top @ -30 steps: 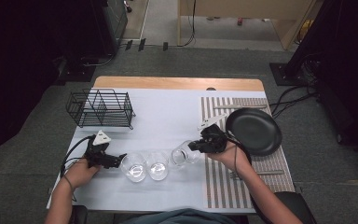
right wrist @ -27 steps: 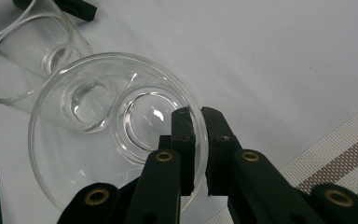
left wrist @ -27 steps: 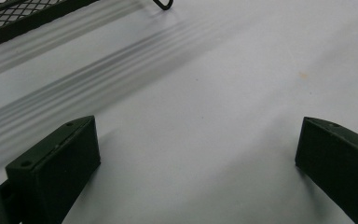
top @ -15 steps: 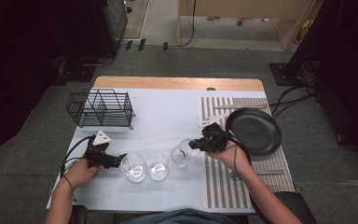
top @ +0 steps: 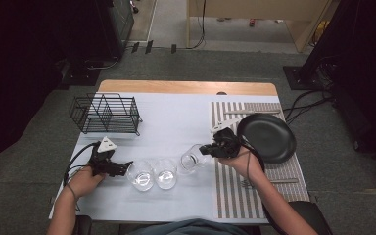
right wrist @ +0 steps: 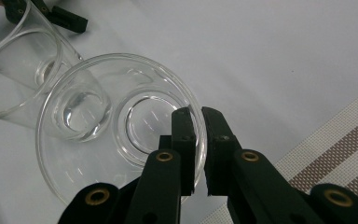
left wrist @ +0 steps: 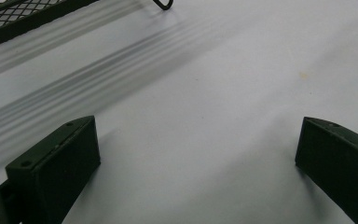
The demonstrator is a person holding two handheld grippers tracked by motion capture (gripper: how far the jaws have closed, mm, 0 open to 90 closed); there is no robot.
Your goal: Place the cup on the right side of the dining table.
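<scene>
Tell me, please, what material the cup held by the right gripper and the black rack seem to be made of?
The cup in the right gripper looks like clear glass, perhaps clear plastic: the cloth shows through it and its rim glints. The rack looks like thin metal wire with a black coating: open grid, dull finish.

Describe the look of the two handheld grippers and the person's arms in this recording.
Both are black. The left gripper carries a grey three-cornered plate and trails a black cable; its jaws are blunt, blocky wedges. The right gripper has brass-coloured rivets along its linkage and flat pads. The forearms are bare, with no sleeves.
</scene>
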